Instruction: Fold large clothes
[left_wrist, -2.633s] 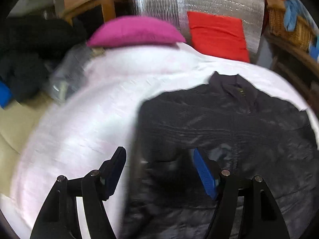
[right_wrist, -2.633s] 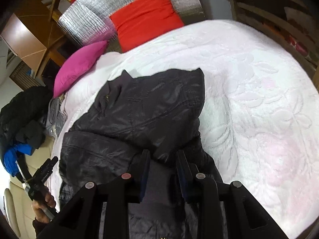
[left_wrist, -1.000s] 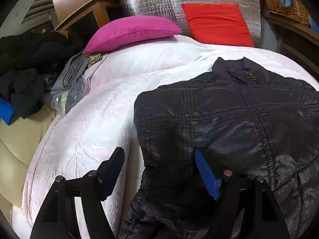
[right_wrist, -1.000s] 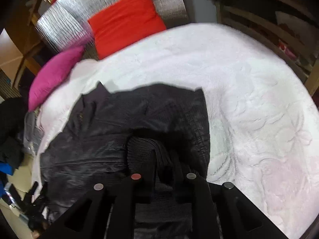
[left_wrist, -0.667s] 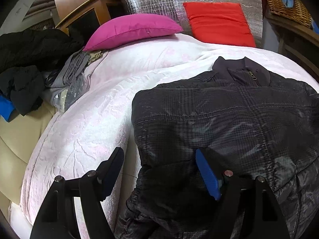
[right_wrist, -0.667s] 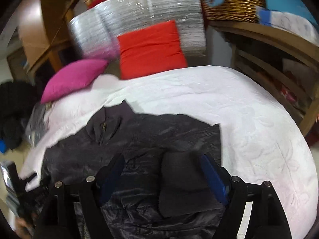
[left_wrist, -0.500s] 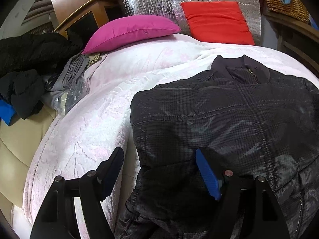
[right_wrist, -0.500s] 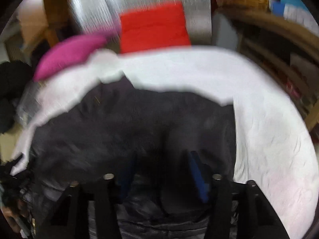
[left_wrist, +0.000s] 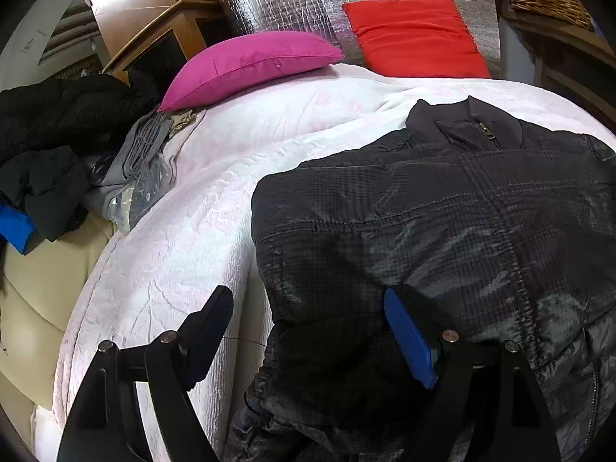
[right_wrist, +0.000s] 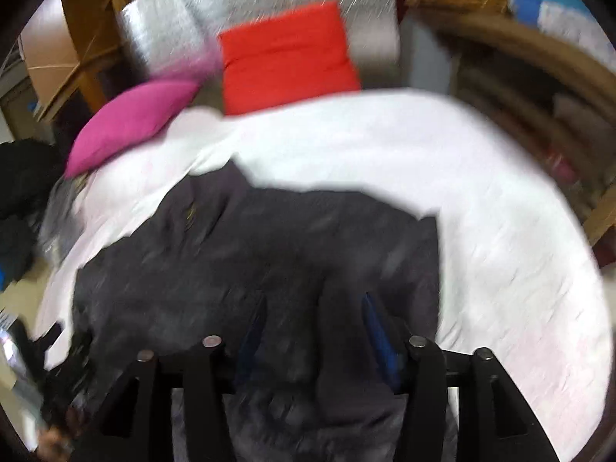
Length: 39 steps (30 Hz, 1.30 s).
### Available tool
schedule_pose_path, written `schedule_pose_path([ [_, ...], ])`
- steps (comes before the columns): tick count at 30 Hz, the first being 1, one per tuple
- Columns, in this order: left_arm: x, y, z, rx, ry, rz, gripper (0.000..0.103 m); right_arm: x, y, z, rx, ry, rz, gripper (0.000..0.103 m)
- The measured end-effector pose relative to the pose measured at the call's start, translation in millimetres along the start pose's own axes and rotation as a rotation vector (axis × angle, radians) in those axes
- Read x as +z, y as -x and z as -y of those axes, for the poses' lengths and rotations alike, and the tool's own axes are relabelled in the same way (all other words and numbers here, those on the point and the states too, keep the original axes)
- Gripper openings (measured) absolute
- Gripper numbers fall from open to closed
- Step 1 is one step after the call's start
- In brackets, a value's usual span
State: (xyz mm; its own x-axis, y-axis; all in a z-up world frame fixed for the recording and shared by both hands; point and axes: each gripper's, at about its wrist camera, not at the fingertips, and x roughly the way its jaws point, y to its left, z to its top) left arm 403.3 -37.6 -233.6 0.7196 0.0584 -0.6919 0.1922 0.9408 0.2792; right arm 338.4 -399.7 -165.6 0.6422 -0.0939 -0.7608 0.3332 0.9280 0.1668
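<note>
The left tool (left_wrist: 308, 327) stands wide apart, released, grasping nothing: its left finger hangs over the white bedspread (left_wrist: 184, 238), its blue-padded right finger over the left edge of the black jacket (left_wrist: 442, 231), whether touching it cannot be told. The right tool (right_wrist: 313, 331) has just been opening; its jaws now stand partly apart with a dark folded sleeve part of the jacket (right_wrist: 269, 254) lying between them, unpinched as far as the blurred right wrist view shows.

One jacket lies spread on the bed, collar and zip toward twelve o'clock, its body filling the view from centre to four o'clock in the left wrist view. Two cushions sit at the head: one magenta cushion (left_wrist: 250, 65) at eleven o'clock, one red cushion (left_wrist: 415, 34) at one o'clock against a silver foil panel (left_wrist: 292, 7). One heap of dark clothes (left_wrist: 50, 146) lies at nine o'clock, off the bed.
</note>
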Motion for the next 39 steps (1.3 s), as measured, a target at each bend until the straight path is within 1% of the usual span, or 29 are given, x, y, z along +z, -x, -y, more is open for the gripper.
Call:
schedule_pose_path([
  [1,0,0,0,-0.002,0.000,0.000,0.081,3,-9,2,-0.031,0.004,-0.008,0.060],
  [3,0,0,-1,-0.006,0.000,0.001,0.081,2,-32,8,-0.065,-0.011,-0.052,0.060],
  [4,0,1,-1,-0.009,-0.001,0.002,0.081,-1,-45,12,-0.072,-0.020,-0.079,0.060],
  [6,0,1,-1,-0.020,-0.001,0.003,0.081,-7,-66,20,-0.052,-0.028,-0.123,0.061],
  [8,0,0,-2,-0.023,0.000,0.002,0.081,-6,-67,29,-0.022,-0.076,-0.142,0.061],
  [10,0,0,-1,-0.026,0.002,0.001,0.081,-7,-65,33,-0.010,-0.103,-0.186,0.061],
  [13,-1,-1,-2,-0.032,0.006,-0.002,0.081,-19,-63,26,-0.006,-0.054,-0.241,0.061],
  [16,-1,-2,-4,-0.044,0.017,-0.007,0.081,-33,-54,22,-0.019,-0.025,-0.264,0.061],
  [19,-1,-3,-5,-0.053,0.028,-0.012,0.081,-42,-49,20,-0.033,-0.010,-0.255,0.061],
  [22,-1,-2,-4,-0.052,0.028,-0.011,0.081,-39,-45,23,-0.020,-0.014,-0.253,0.061],
  [24,-1,0,-5,-0.053,0.029,-0.005,0.081,-33,-34,21,-0.006,-0.029,-0.231,0.063],
  [26,1,4,-7,-0.058,0.041,0.009,0.081,-26,-14,19,0.005,-0.017,-0.149,0.063],
  [27,3,9,-9,-0.072,0.058,0.031,0.081,-22,-4,17,0.014,-0.012,-0.108,0.063],
  [29,6,20,-12,-0.095,0.086,0.075,0.081,-15,15,12,0.057,-0.010,-0.013,0.063],
  [31,8,29,-12,-0.128,0.098,0.118,0.081,-14,21,8,0.106,-0.011,0.039,0.063],
  [32,9,32,-11,-0.148,0.097,0.134,0.081,-13,17,5,0.118,-0.003,0.042,0.063],
  [33,9,35,-6,-0.182,0.087,0.146,0.085,-15,14,1,0.130,0.008,0.032,0.063],
  [34,8,37,-1,-0.222,0.073,0.146,0.088,-17,8,-4,0.149,0.016,0.011,0.063],
  [35,7,37,5,-0.262,0.057,0.141,0.088,-19,1,-9,0.164,0.020,-0.014,0.063],
  [37,5,35,17,-0.302,0.014,0.118,0.088,-26,-8,-13,0.175,0.036,-0.060,0.063],
  [39,3,27,29,-0.320,-0.021,0.069,0.088,-35,-22,-20,0.168,0.055,-0.138,0.063],
])
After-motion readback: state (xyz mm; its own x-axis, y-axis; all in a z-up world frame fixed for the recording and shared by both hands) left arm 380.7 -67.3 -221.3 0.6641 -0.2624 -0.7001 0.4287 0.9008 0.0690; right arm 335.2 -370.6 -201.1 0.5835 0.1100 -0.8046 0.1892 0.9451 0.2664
